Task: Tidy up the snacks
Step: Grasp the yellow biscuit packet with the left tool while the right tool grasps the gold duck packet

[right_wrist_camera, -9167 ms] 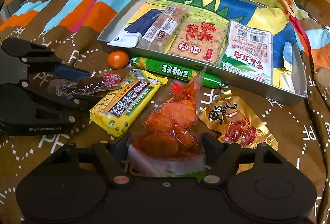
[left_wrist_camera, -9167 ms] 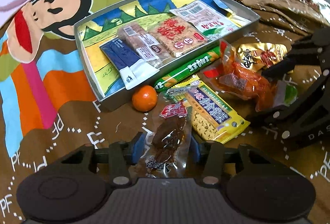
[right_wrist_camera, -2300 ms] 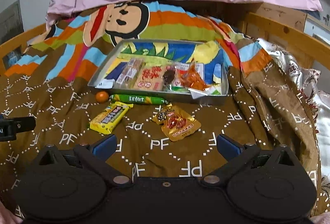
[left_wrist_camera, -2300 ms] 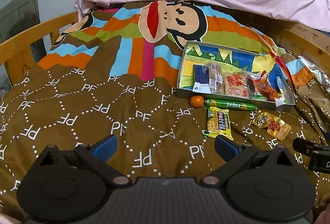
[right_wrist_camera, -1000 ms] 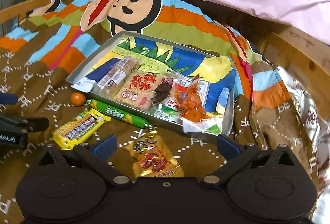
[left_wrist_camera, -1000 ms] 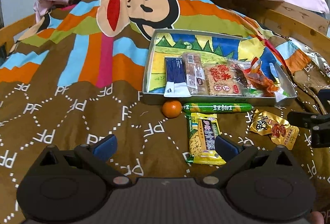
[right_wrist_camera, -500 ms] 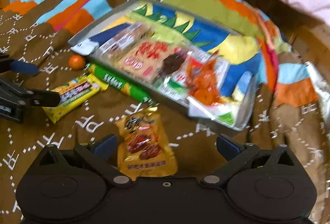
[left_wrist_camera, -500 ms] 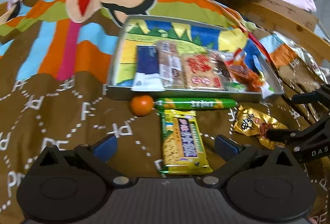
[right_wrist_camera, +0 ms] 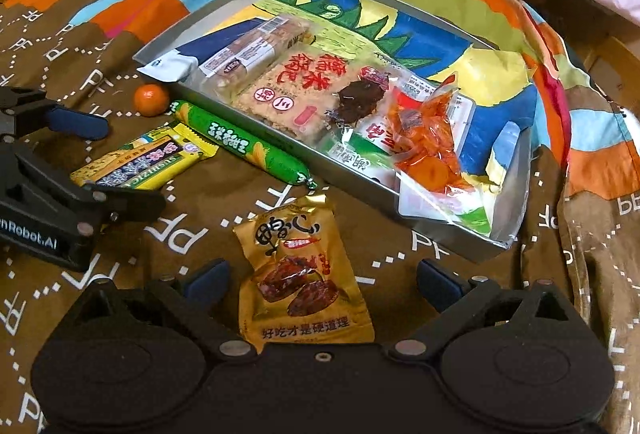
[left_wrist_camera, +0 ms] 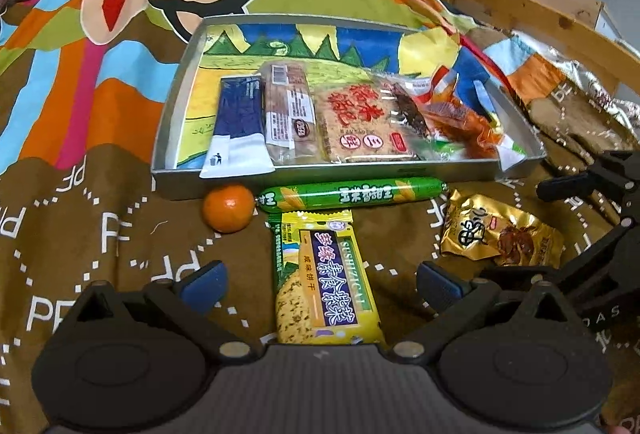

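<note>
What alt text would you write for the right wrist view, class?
The open right hand-held gripper straddles a gold snack pouch on a brown blanket. Behind lies a metal tray of snacks, with a green sausage, yellow cracker pack and orange outside it.

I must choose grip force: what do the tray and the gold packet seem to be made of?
The tray looks like thin sheet metal: dull grey walls, crisp folded corners. The gold packet looks like metallised plastic film: shiny, crinkled, with bright glints. Neither is certain from the look alone.
</note>
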